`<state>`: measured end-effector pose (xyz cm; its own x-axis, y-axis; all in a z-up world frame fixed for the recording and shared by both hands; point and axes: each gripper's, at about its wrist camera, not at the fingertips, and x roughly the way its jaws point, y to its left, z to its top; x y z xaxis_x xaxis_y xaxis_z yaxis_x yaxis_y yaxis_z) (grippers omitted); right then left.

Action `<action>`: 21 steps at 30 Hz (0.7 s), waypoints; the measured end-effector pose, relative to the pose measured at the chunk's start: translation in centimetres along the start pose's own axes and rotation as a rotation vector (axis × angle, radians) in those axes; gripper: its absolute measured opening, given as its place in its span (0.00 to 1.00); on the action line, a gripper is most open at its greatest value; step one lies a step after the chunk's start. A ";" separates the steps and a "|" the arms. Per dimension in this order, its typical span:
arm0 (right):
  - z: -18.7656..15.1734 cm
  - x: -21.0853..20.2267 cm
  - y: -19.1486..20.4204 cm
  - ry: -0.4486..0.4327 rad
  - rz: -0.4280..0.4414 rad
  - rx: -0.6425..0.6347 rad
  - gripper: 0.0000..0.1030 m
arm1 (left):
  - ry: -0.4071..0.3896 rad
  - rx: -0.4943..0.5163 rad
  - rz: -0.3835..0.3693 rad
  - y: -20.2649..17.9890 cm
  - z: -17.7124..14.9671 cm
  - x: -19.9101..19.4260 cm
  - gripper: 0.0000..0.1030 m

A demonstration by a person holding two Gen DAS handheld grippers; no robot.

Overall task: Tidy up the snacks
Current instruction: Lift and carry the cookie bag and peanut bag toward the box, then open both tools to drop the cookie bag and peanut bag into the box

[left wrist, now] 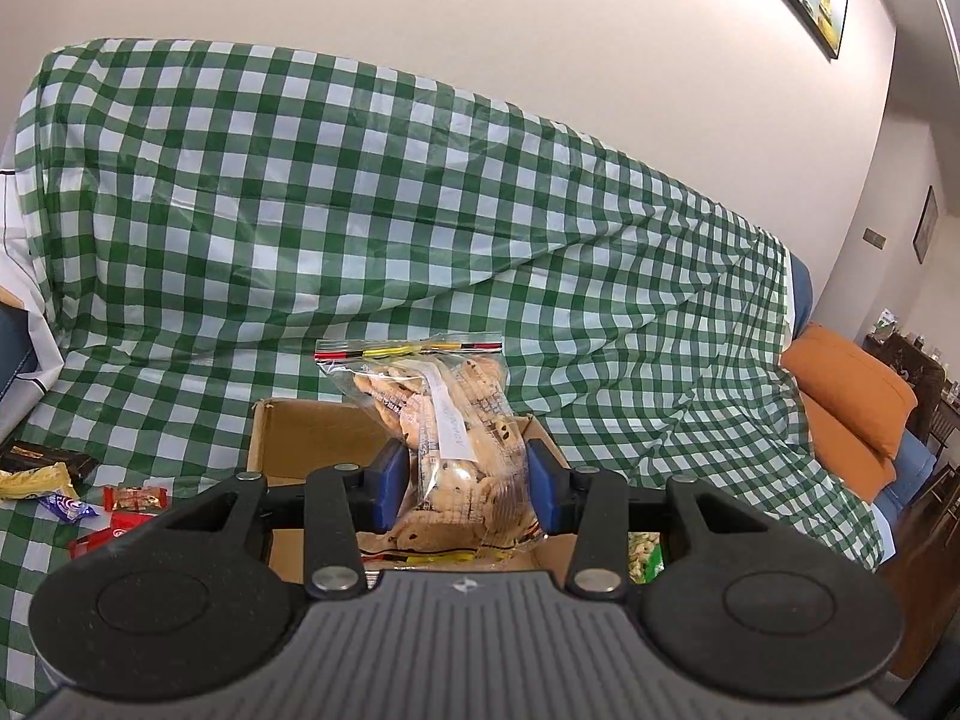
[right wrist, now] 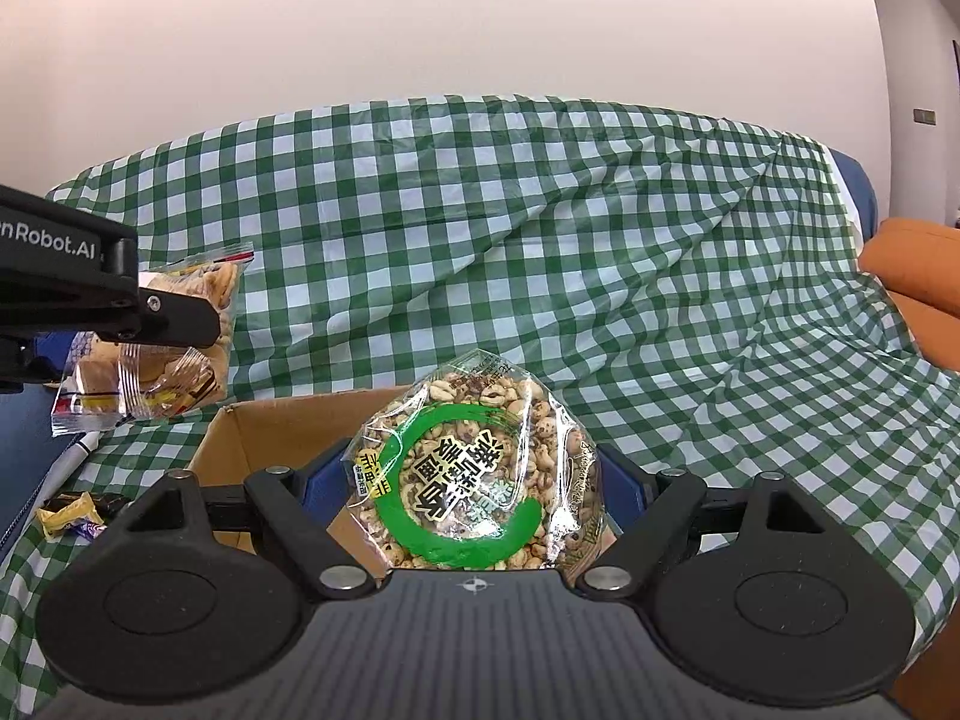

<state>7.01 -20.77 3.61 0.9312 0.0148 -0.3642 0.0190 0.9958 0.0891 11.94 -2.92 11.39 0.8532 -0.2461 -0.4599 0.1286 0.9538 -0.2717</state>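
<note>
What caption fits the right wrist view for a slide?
Right gripper holds a peanut bag above the cardboard box; left gripper holds a cookie bag.

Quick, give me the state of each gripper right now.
Left gripper: shut on the zip bag of cookies.
Right gripper: shut on the green-ringed snack bag.

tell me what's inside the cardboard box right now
Only bare brown inner walls of the cardboard box show. Its floor is hidden behind the cookie bag and the peanut bag, each held in front of it, so contents cannot be told.
</note>
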 end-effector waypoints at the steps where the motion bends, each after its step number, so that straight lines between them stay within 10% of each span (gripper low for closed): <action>1: 0.1 0.1 0.0 0.000 0.000 -0.001 0.82 | 0.002 0.002 0.000 -0.1 0.1 0.1 0.45; 14: -0.5 1.1 0.5 0.052 -0.007 -0.025 0.92 | -0.021 0.033 -0.021 -0.6 0.6 -0.4 0.62; 21: -1.1 1.1 1.3 0.047 -0.012 -0.058 0.91 | -0.050 0.054 -0.016 1.9 -2.0 -1.9 0.31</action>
<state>7.63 -19.38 2.33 0.9131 0.0057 -0.4078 0.0078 0.9995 0.0315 9.54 -0.95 10.07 0.8749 -0.2533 -0.4127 0.1679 0.9581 -0.2323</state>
